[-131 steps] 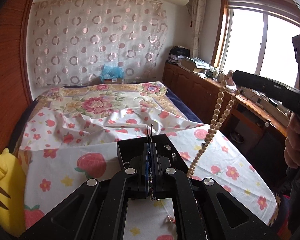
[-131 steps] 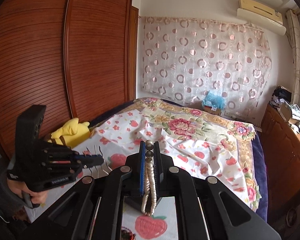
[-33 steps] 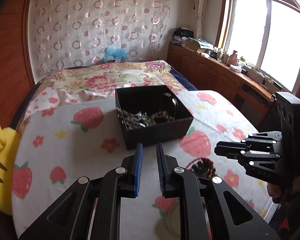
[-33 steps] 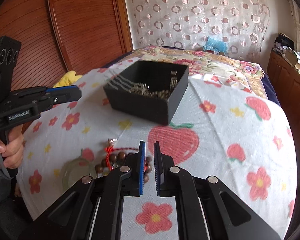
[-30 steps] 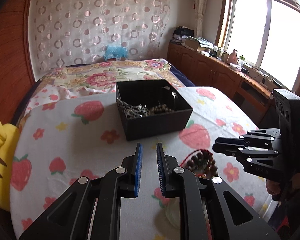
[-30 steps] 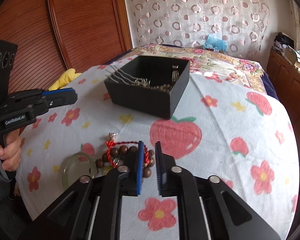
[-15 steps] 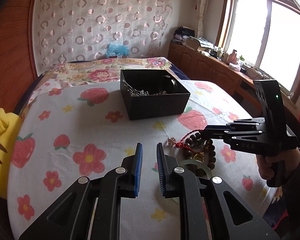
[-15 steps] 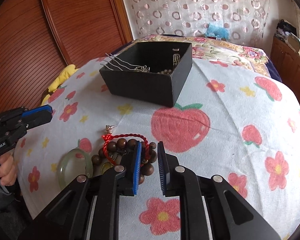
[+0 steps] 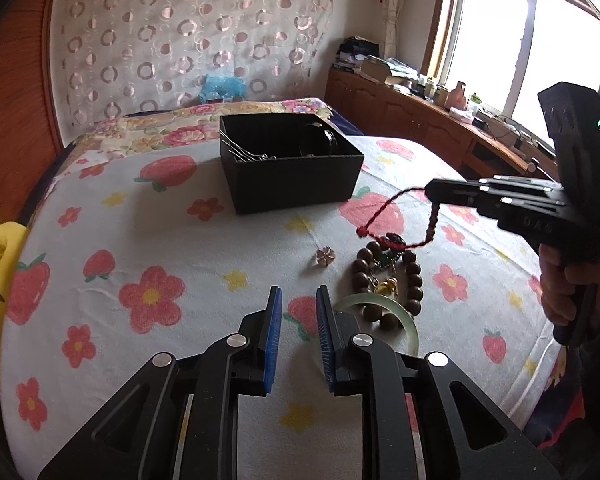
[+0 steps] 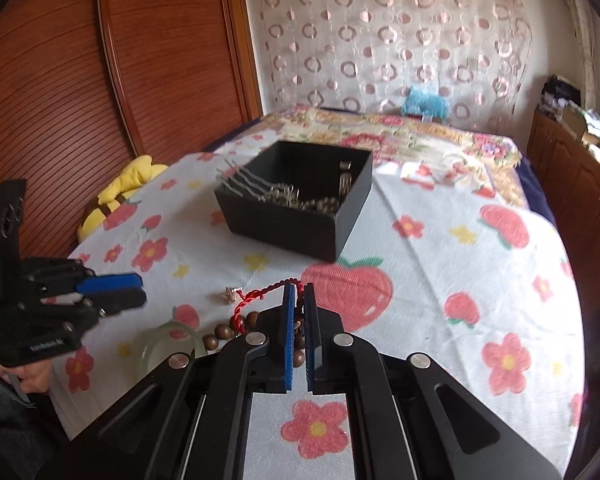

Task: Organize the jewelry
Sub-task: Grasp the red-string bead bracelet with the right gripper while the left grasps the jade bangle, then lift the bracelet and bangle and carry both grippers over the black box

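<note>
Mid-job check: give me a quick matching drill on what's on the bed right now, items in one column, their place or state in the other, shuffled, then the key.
Items:
1. red cord
2. jade bangle
3. black box
4. flower charm

States:
A. lying flat on the sheet by the left gripper's tips
B. pinched and lifted by the right gripper
C. lying alone on the sheet, apart from the bead pile
D. standing farther up the bed, with chains inside

Pairs: 1-B, 2-A, 3-D, 4-C
</note>
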A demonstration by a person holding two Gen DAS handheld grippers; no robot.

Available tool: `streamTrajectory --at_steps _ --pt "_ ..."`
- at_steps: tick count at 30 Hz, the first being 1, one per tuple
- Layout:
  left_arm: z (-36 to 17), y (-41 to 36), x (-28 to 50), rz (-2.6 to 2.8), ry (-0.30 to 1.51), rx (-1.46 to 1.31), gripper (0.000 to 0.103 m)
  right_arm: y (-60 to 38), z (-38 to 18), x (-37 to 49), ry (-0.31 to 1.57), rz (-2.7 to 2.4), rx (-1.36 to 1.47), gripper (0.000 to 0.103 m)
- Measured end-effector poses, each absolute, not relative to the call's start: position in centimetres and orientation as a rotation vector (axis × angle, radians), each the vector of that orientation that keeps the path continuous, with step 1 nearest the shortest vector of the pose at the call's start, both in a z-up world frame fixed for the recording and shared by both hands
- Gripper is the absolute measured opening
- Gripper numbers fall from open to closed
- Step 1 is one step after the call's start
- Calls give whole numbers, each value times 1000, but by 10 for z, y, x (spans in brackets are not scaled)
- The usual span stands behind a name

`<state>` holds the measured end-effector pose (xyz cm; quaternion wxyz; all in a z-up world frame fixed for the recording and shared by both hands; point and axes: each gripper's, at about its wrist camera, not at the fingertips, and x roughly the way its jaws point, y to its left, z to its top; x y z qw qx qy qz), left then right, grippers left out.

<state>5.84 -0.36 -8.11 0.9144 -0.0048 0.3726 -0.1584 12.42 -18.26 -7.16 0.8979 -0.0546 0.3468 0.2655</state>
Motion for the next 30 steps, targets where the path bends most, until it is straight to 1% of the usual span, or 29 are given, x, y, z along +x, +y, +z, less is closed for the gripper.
streamTrajectory --at_steps 1,5,30 --pt "-82 -5 58 -329 770 -7 21 -183 -70 123 712 545 -120 5" --pt "-87 -12 58 -345 788 12 22 -184 -67 119 699 531 -143 5" --pt "-106 -34 68 -353 867 93 22 -190 -78 113 710 528 -140 5"
